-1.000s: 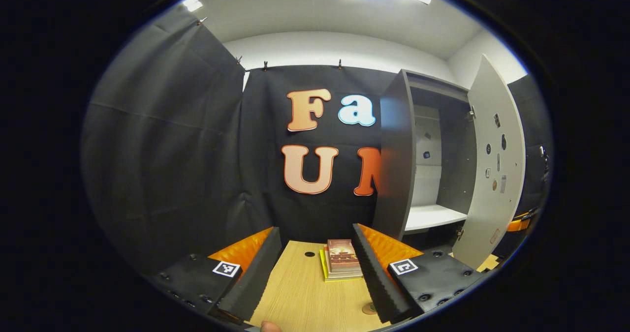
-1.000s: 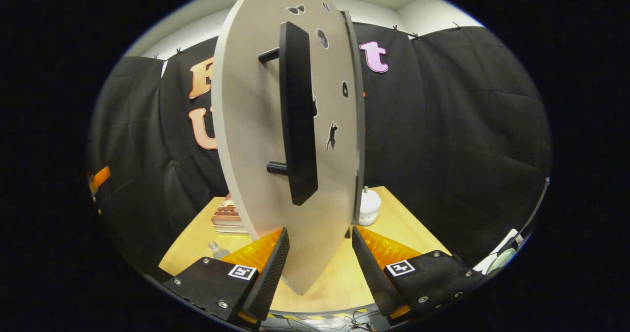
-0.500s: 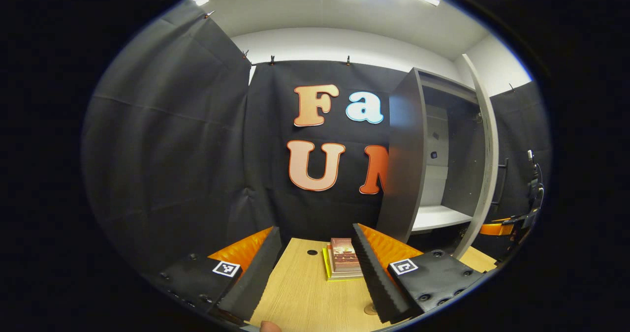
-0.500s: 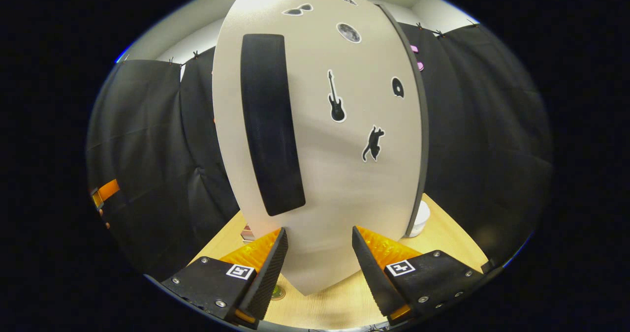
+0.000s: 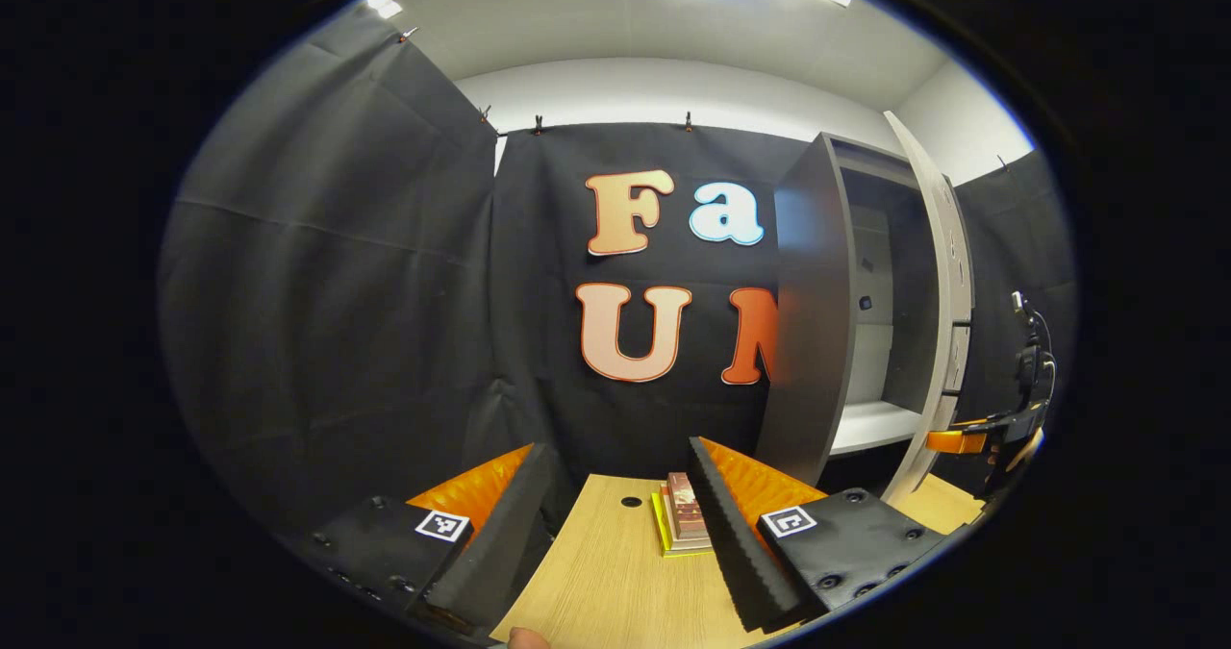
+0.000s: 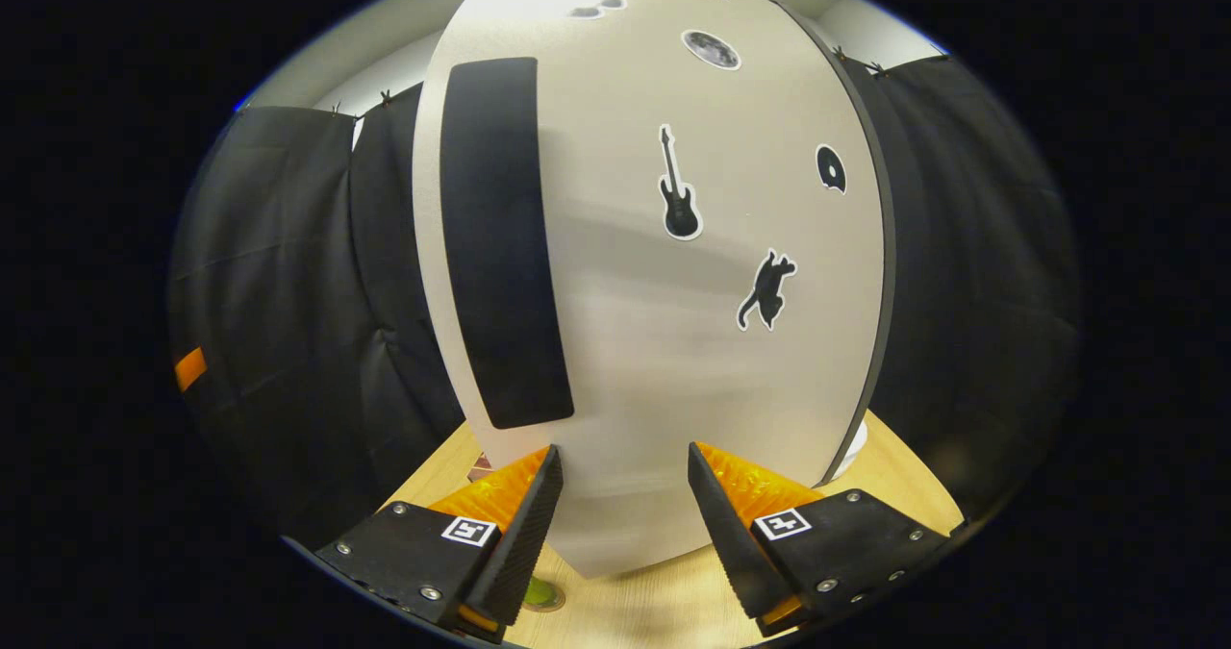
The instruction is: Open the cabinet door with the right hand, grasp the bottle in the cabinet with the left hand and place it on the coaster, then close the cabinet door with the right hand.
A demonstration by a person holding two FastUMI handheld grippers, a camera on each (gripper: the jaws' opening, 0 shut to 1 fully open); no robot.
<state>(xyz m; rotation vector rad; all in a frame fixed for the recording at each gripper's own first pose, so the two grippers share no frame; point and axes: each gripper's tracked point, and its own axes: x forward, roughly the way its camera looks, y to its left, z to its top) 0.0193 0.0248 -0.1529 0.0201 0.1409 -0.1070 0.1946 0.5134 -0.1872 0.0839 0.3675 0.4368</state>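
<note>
Wooden tabletop [image 5: 596, 582] spans the booth floor; a book stack [image 5: 681, 526] lies at 12 o'clock from my left gripper [image 5: 617, 534], whose fingers are spread wide and empty. At 2 o'clock the cabinet [image 5: 813, 322] is nearly closed. My right gripper [image 6: 617, 534], parted and empty, faces the cabinet door [image 6: 654, 274], its handle [image 6: 500, 245] at 11 o'clock.
</note>
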